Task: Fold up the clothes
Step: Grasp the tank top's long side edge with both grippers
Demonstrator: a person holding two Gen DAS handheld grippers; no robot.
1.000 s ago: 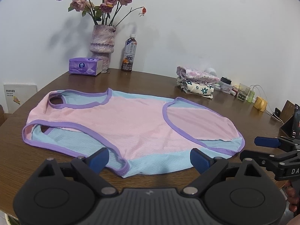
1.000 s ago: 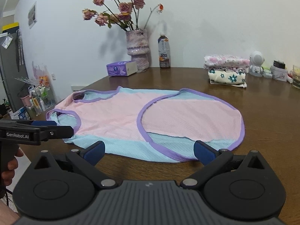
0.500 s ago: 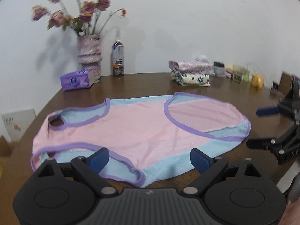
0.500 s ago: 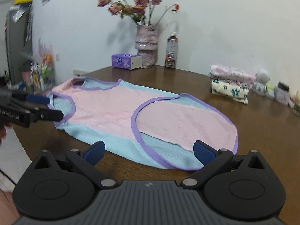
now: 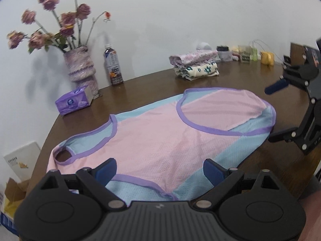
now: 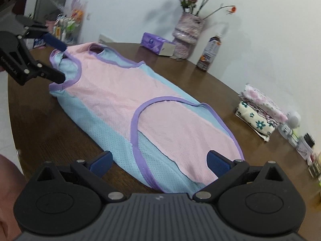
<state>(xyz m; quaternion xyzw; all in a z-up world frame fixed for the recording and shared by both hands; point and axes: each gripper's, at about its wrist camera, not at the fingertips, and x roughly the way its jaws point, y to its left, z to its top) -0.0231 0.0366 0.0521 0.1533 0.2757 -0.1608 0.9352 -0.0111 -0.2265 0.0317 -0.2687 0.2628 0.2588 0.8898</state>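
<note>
A pink and light-blue sleeveless top with purple trim lies flat across the brown table; the right wrist view shows the same top. My left gripper hovers open over the armhole end nearest the table edge, nothing between its fingers. My right gripper is open above the hem end, also holding nothing. Each gripper shows in the other's view: the right gripper beside the hem, the left gripper at the shoulder straps.
At the back stand a vase of dried roses, a drink bottle and a purple tissue box. Folded floral clothes are stacked by small jars. A hand shows at the lower left.
Both grippers moved apart along the table's near edge, the left toward the shoulder end and the right toward the hem end, and each now sits closer over the garment. Both stayed open.
</note>
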